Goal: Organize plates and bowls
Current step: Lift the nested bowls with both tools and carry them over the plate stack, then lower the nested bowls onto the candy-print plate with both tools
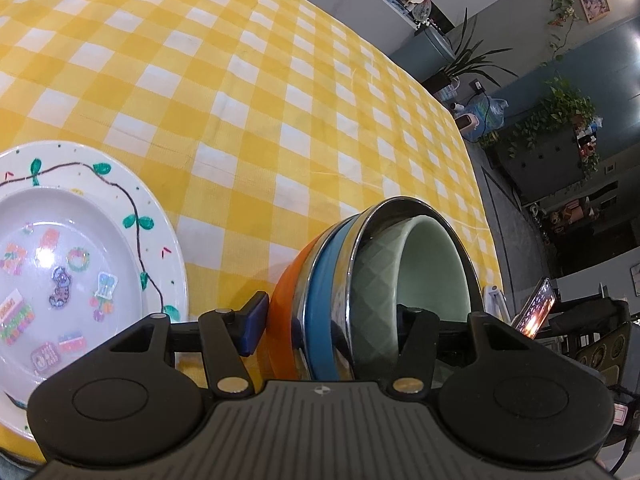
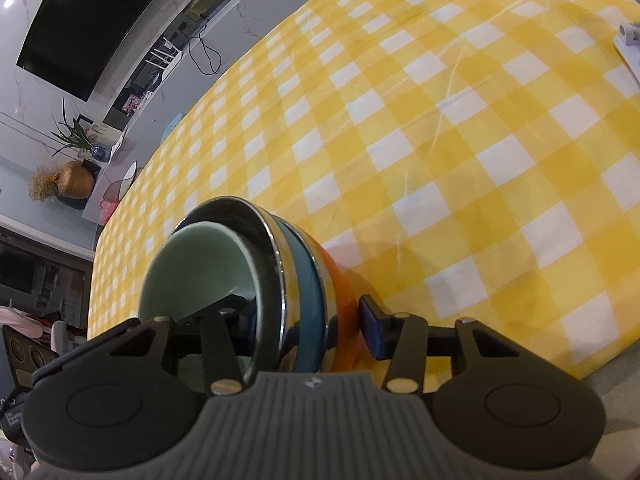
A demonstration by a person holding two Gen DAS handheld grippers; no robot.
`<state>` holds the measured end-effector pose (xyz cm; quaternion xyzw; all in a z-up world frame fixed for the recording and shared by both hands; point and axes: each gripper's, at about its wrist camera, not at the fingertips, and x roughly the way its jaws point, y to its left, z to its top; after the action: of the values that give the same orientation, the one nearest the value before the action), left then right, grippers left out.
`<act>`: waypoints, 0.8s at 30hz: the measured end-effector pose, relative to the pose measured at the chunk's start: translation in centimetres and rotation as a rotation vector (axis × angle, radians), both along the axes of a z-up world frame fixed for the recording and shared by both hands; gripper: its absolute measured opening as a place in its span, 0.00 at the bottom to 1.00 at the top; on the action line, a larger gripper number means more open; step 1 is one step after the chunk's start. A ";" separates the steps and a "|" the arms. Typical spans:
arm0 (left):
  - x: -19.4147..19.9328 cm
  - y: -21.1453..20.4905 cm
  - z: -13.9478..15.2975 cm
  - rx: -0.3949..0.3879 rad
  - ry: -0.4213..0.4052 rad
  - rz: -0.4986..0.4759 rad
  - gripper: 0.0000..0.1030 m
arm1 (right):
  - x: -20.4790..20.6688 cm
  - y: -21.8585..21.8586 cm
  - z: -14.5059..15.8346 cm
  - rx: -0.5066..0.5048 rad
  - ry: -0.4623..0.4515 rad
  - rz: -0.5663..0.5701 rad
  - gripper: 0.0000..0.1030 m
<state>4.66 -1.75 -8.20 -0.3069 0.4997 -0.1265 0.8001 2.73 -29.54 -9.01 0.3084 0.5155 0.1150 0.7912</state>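
**Two claws straddle the rim of a nested bowl stack**

A stack of nested bowls (image 1: 360, 280) rests on the desk (image 1: 248, 92), which is covered by a yellow and white checked cloth. From outermost to innermost the stack shows an orange bowl (image 1: 286, 292), a blue bowl (image 1: 322, 304), a shiny metal bowl (image 1: 400, 212) and a pale green bowl (image 1: 436, 264) with a diamond pattern on its outer wall.

The left claw (image 1: 328, 328) straddles the stack's wall: one finger sits inside the green bowl and its blue pad (image 1: 254, 326) lies against the orange bowl's outside. Whether the pads press firmly cannot be told.

The right claw (image 2: 308, 320) straddles the same stack from the other side, one finger inside the green bowl, its blue pad (image 2: 372, 330) just beside the orange wall with a narrow gap showing, so it stands open around the rims.

To the left of the stack, a small white plate (image 1: 60, 280) with colourful stickers lies on a larger vine-painted plate (image 1: 160, 216).
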 end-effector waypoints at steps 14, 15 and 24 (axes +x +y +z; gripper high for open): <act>-2.1 2.4 3.6 0.050 -0.027 0.050 0.60 | -0.7 2.3 2.6 0.037 -0.030 0.037 0.45; -2.4 2.8 3.9 0.054 -0.029 0.058 0.60 | -0.8 2.7 2.9 0.041 -0.033 0.046 0.45; -4.5 7.9 6.1 0.075 -0.043 0.157 0.60 | -1.2 8.2 4.9 0.062 -0.064 0.141 0.45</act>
<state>0.13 6.13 -2.06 -0.3123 0.4612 -0.0510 0.8289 1.58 -21.34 -4.07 0.2917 0.5065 0.1961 0.7874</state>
